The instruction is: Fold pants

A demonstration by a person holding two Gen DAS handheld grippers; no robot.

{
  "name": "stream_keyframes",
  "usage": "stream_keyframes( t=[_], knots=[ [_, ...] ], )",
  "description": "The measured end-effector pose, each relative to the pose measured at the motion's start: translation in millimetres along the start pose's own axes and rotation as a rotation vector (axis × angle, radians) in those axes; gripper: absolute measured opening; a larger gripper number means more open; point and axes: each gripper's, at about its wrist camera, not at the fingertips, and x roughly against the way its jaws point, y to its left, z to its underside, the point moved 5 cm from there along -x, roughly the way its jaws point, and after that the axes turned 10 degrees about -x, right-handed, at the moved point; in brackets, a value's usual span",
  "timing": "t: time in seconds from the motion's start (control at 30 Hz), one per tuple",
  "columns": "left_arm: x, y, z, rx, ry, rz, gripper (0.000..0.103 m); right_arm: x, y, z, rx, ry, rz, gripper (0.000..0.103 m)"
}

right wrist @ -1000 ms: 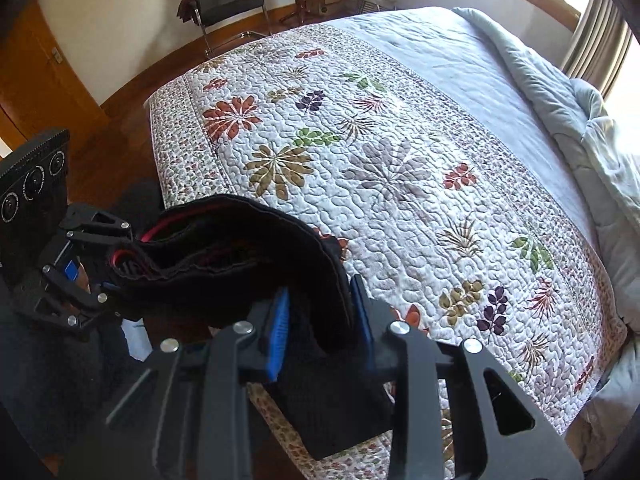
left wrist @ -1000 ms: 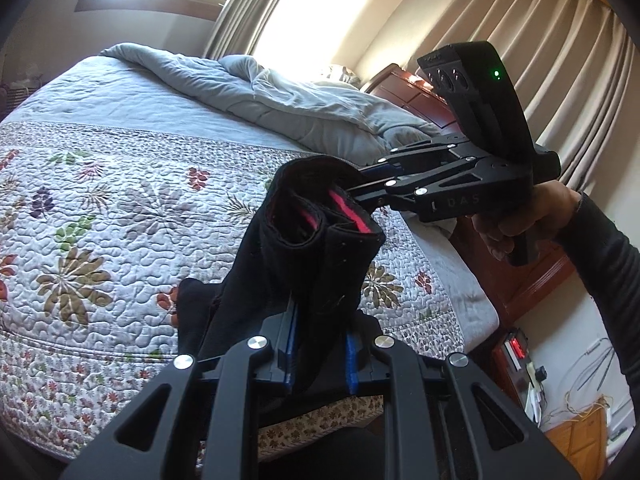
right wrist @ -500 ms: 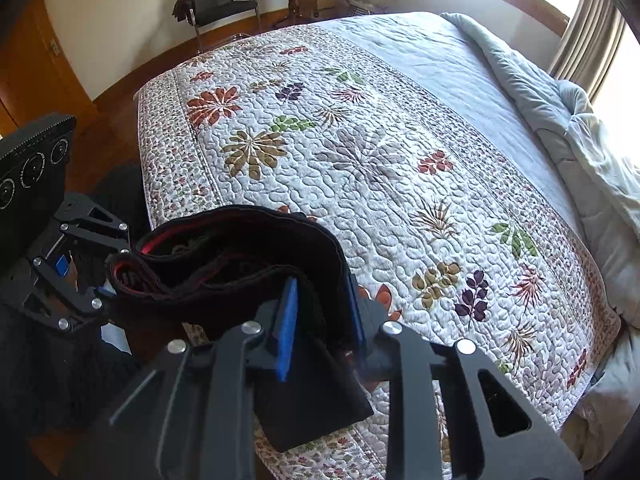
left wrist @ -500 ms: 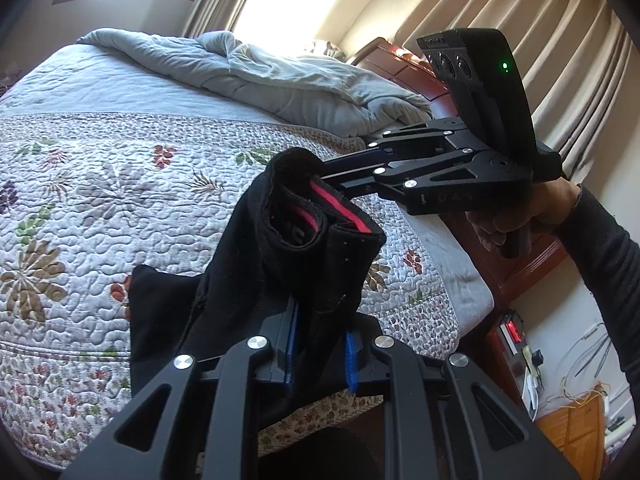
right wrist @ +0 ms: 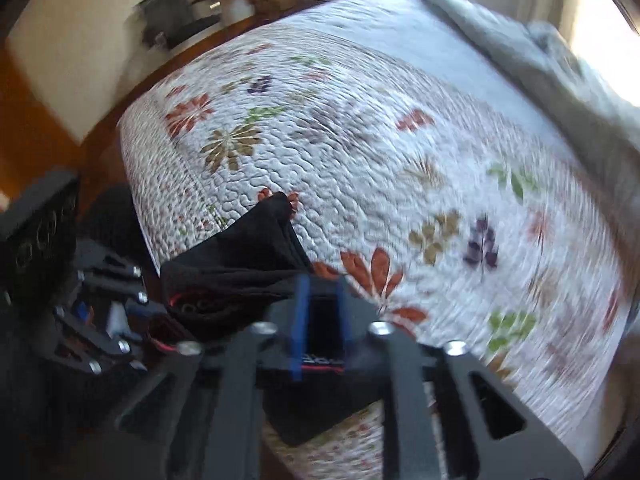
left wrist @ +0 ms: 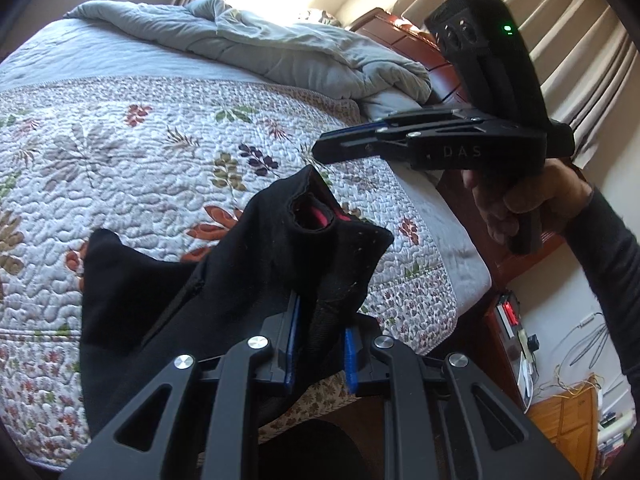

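Only one pair of black pants [left wrist: 224, 280], two grippers.

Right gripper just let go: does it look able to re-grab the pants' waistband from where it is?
Probably yes: the right gripper, jaws opening and empty, hangs just above the waistband with nothing between; the left gripper holds the black pants.

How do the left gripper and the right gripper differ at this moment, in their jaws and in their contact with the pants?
The left gripper is shut on the black pants; the right gripper is opening and, in the left wrist view, has come clear of them. The left gripper's blue pads press the cloth from both sides; the right gripper's tips hang above the quilt, apart from the cloth. Both are black, with blue pads.
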Motion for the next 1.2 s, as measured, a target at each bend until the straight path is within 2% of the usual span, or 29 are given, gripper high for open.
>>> stream_keyframes(
  t=[0.03,0.07,0.17,0.23,0.27,0.3,0.33,0.4,0.47,0.57,0.63,0.77,0.87,0.93,1.0,1.03,1.07,1.1,1.2],
  knots=[
    [-3,-2,1,-0.002,0.004,0.005,0.018,-2,-14,9,-0.125,0.006,-0.024,0.072],
    [-5,-4,3,-0.004,0.008,0.009,0.018,-3,-22,17,-0.206,0.005,-0.041,0.078],
    [-12,-7,6,-0.011,0.018,0.016,0.018,-6,-50,42,-0.418,-0.001,-0.135,0.077],
    [-17,-9,8,-0.015,0.02,0.017,0.018,-5,-62,54,-0.539,-0.022,-0.179,0.087],
    [-19,-10,9,-0.015,0.022,0.018,0.018,-8,-74,64,-0.665,-0.015,-0.239,0.095],
    [-22,-12,11,-0.02,0.025,0.016,0.018,-11,-80,73,-0.765,-0.011,-0.305,0.095],
    [-25,-13,13,-0.025,0.027,0.013,0.018,-17,-87,87,-0.892,-0.021,-0.434,0.095],
    [-31,-18,18,-0.036,0.036,0.012,0.018,-30,-90,105,-1.023,-0.029,-0.578,0.099],
    [-34,-22,23,-0.058,0.035,0.0,0.018,-49,-90,123,-1.109,0.008,-0.65,0.099],
    [-40,-34,36,-0.139,0.036,-0.047,0.018,-69,-88,134,-1.157,0.003,-0.725,0.099],
    [-46,-41,43,-0.187,0.048,-0.071,0.018,-78,-86,135,-1.151,0.008,-0.744,0.099],
    [-64,-51,61,-0.28,0.085,-0.105,0.018,-93,-79,136,-1.111,0.058,-0.721,0.099],
    [-79,-56,77,-0.345,0.158,-0.112,0.02,-103,-77,138,-1.082,0.077,-0.661,0.099],
    [-72,-51,81,-0.328,0.154,-0.078,0.027,-109,-76,141,-1.08,0.086,-0.65,0.099],
    [-54,-44,82,-0.279,0.129,0.011,0.056,-112,-75,146,-1.081,0.085,-0.655,0.099],
    [-42,-39,80,-0.236,0.101,0.05,0.064,-113,-77,146,-1.084,0.084,-0.658,0.099],
    [-28,-32,77,-0.196,0.064,0.074,0.077,-114,-78,150,-1.087,0.079,-0.658,0.099],
    [-12,-22,72,-0.15,0.025,0.1,0.082,-115,-78,154,-1.091,0.072,-0.656,0.099],
    [16,15,59,-0.019,-0.008,0.169,0.085,-114,-77,163,-1.1,0.035,-0.666,0.099]
  ],
)
